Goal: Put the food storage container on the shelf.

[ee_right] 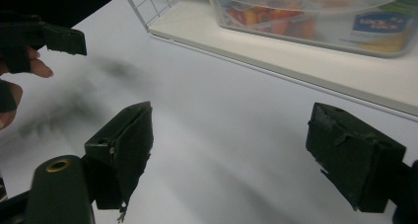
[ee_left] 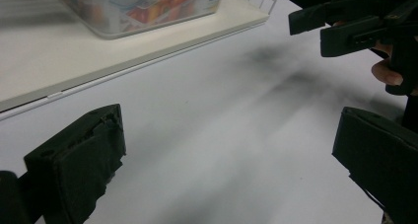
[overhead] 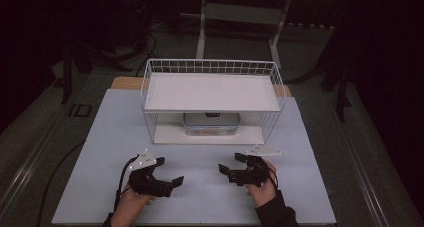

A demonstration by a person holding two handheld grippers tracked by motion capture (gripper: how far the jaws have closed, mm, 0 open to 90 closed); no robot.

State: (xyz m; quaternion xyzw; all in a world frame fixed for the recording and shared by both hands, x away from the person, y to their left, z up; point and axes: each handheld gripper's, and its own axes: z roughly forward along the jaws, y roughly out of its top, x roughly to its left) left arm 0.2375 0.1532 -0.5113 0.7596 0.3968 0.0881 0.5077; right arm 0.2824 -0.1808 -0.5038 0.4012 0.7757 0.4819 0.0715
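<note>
Holding both tools low over the white table (overhead: 200,197), I have the left gripper (overhead: 169,174) and right gripper (overhead: 231,164) spread wide, grasping nothing. Ahead, a clear lidded container (overhead: 211,123) sits on the wire rack's (overhead: 150,87) bottom shelf.

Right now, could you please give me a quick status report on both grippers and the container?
Left gripper open, empty. Right gripper open, empty. Clear container on wire rack lower shelf, untouched. Table between them clear.
</note>
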